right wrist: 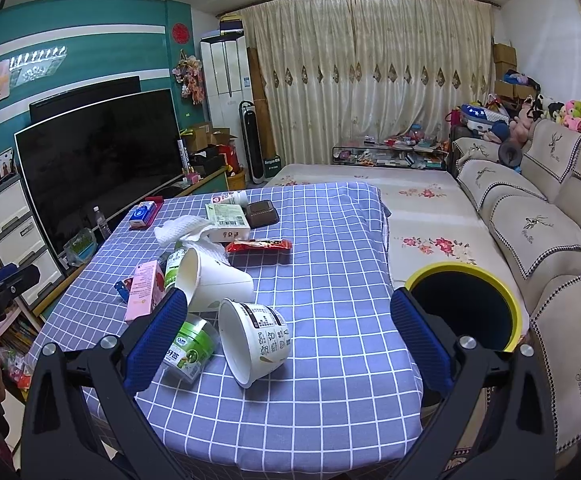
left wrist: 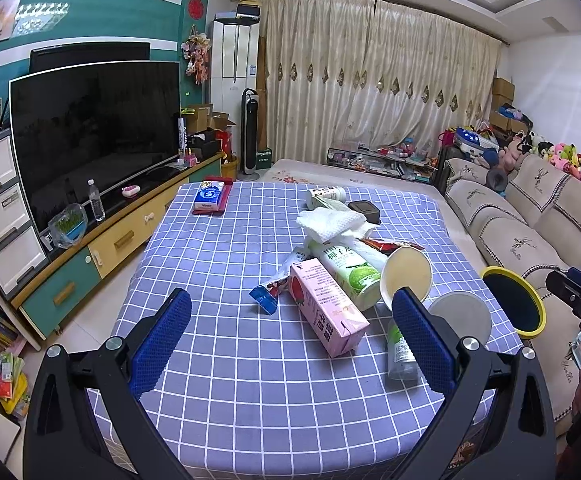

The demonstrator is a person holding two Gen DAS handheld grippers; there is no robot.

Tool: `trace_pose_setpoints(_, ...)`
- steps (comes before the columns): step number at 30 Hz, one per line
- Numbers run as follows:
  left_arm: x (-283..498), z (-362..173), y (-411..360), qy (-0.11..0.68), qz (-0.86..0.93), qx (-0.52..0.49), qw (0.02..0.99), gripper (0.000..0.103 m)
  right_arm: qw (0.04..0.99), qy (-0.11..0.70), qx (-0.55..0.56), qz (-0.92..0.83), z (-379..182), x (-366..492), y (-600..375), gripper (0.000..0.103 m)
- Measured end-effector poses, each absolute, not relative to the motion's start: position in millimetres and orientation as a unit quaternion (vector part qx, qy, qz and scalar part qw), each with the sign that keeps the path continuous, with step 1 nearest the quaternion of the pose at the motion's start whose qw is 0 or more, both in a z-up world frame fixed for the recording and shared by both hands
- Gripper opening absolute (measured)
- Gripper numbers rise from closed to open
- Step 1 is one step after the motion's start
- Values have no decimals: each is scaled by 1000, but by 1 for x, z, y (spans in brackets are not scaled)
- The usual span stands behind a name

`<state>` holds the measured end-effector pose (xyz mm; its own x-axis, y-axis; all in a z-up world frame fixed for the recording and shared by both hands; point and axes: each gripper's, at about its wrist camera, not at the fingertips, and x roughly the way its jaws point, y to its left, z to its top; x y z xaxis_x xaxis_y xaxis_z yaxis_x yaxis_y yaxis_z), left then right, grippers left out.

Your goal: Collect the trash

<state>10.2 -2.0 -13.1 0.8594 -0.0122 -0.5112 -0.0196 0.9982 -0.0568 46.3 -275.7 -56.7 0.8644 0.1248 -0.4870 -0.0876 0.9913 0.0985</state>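
Fingers of the right gripper (right wrist: 290, 332) and left gripper (left wrist: 290, 336) spread wide, empty. Overturned paper bowl (right wrist: 255, 340) at 6 o'clock on worktop (right wrist: 330, 272): light, crushable; pinch its rim gently. Yellow-rimmed bin (right wrist: 466, 308) at 3 o'clock.

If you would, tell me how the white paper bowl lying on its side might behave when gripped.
The white paper bowl looks empty, so probably light. Its thin wall may crush under firm pinching. Resting on its round side, it could roll if nudged by the open right gripper.
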Motion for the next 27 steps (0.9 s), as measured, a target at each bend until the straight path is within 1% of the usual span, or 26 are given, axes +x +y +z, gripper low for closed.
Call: trace_pose_setpoints(27, 13, -13, 0, 270, 17, -21, 963, 99, 964, 258, 38, 55, -59, 49, -275, 97)
